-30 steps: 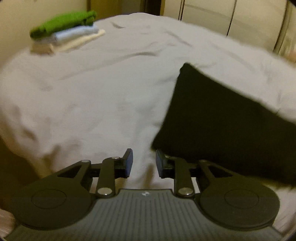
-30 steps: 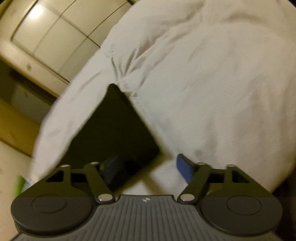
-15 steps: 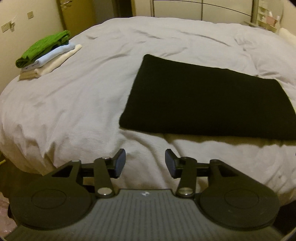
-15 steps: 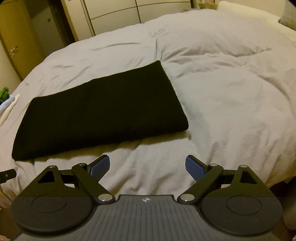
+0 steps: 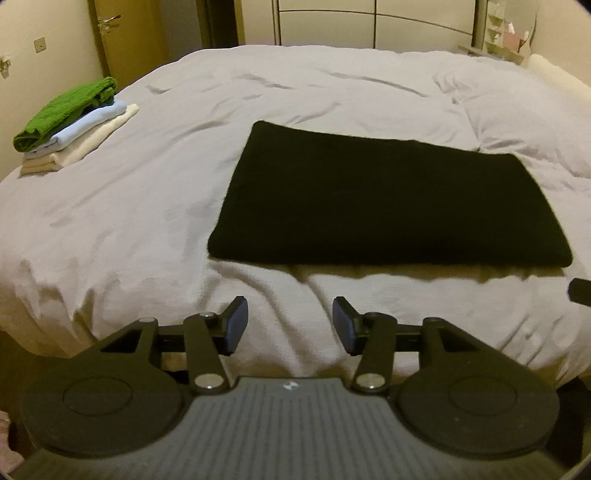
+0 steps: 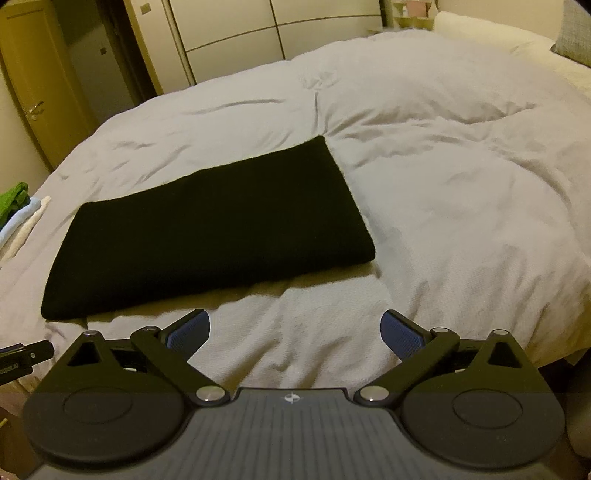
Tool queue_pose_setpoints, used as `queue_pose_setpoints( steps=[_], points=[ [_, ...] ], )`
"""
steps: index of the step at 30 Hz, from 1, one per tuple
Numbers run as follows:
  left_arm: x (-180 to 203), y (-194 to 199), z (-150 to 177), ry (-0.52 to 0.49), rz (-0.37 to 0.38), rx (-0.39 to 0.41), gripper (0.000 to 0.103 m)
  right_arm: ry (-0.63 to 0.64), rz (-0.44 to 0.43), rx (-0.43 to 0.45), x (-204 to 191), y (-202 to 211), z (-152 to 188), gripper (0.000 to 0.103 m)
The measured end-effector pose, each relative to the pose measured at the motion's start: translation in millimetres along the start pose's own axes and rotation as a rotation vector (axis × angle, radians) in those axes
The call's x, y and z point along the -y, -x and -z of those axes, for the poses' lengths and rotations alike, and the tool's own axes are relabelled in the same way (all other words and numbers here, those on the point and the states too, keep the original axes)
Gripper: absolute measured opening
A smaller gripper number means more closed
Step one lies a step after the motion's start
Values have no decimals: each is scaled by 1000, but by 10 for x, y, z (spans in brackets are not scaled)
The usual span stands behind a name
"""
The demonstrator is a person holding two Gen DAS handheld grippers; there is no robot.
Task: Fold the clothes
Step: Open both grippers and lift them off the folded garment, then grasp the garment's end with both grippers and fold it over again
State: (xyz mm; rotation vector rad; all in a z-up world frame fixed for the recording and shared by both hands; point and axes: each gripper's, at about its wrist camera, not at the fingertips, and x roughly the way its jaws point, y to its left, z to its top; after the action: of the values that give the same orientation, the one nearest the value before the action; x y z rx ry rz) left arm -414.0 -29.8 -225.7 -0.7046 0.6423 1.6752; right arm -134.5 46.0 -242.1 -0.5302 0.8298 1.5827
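A black garment (image 5: 388,206) lies flat on the pale grey duvet (image 5: 147,192), folded into a tidy rectangle with its long edge running across the frame. In the left wrist view it sits right of centre, in the middle band of the picture; in the right wrist view the same black garment (image 6: 210,229) sits left of centre, its near edge just above the fingers.

The left gripper (image 5: 290,325) hangs low in the frame over the near side of the bed, its two dark pads spread apart with only duvet showing in the gap. It touches nothing. The right gripper (image 6: 295,332) is also at the bottom of its frame, jaws spread wider than the left, blue pads facing each other across bare duvet, clear of the cloth.

At the upper left of the left wrist view a stack of folded clothes (image 5: 70,125) rests near the bed's corner: a green piece on top, light blue beneath, cream at the bottom. The same stack (image 6: 16,214) peeks in at the left edge of the right wrist view. Whether the cream layer is one piece or two is hard to say from here.

Behind the bed, at the top of the frame, stand pale wardrobe doors (image 5: 369,26), and a yellowish door (image 6: 33,85) sits at the upper left.
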Motion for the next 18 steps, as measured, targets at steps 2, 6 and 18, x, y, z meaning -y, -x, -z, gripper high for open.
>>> queue_pose_setpoints(
  steps=[2, 6, 18],
  points=[
    [-1, 1, 0, -2, 40, 16, 41, -27, -26, -6, 39, -34, 3, 102],
    [8, -4, -7, -10, 141, 55, 33, -140, -124, -12, 192, -146, 30, 102],
    [207, -483, -307, -34, 331, 75, 19, -592, -326, -64, 725, -815, 5, 67]
  ],
)
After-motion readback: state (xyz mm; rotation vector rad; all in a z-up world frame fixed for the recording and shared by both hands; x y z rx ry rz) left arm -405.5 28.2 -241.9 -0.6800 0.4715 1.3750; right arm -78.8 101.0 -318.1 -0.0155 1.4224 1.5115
